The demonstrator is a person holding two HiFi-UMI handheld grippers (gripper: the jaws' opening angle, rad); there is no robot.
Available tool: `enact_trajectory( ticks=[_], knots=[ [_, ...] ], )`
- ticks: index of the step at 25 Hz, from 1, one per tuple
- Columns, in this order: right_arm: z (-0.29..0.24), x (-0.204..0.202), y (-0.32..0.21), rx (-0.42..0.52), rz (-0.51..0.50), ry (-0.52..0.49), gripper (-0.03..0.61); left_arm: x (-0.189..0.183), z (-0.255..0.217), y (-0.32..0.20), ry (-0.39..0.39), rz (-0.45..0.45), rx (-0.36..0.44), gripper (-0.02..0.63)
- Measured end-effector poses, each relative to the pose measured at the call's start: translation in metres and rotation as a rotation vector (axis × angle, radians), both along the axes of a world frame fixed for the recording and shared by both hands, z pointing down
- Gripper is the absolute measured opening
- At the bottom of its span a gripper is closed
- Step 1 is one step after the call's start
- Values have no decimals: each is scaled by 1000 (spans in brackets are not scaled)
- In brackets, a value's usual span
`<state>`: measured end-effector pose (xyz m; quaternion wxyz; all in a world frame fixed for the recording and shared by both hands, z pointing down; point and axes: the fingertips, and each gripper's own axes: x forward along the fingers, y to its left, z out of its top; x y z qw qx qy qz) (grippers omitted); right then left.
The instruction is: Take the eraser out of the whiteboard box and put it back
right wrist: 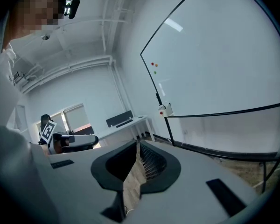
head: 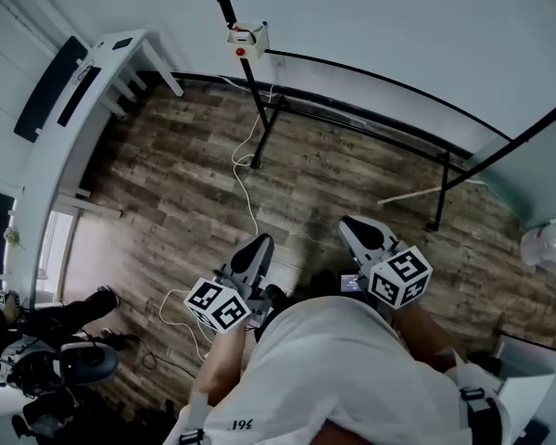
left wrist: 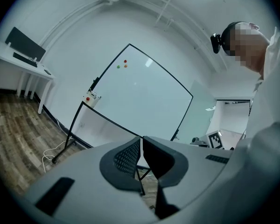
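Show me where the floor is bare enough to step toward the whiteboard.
Bare floor lies between the cable and the stand leg, and more between the desk and the cable. It is crowded at bottom left, around the dark clutter.

Concealed and cropped items, as I find them.
The whiteboard box (head: pixel 247 41), at twelve o'clock in my head view, is too small to show its contents. The whiteboard (right wrist: pixel 224 64) is cut off at three o'clock in the right gripper view. My shirt (head: pixel 343 369) blocks the floor at six o'clock.
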<state>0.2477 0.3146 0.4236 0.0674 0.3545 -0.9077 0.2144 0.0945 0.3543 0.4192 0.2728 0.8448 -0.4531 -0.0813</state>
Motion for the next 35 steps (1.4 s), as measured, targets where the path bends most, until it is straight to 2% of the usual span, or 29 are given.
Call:
enact_trajectory(
  ticks=[8,12,16,23,27,32,35],
  knots=[
    [4,17,-22,1,-36,-11,32,16,0,-11,-19,-54,-4,8],
    [9,17,-34,-6,-39,-9,110,16,2,-16,-30,-64,-1,8],
    [8,7,-49,-2,-43,-6,122,7,3,-29,-36,-66,2,8],
    [15,-25,-93,-2,-22,21,124,-26,7,-80,-11,-63,11,9],
    [12,-56,-125,6,1,35,130,-58,6,-117,-11,-38,32,23],
    [4,-87,-152,35,78,40,135,-96,0,-145,-18,-13,40,35],
    [5,-109,-189,30,117,44,135,-120,-2,-184,-27,21,50,37]
  ],
)
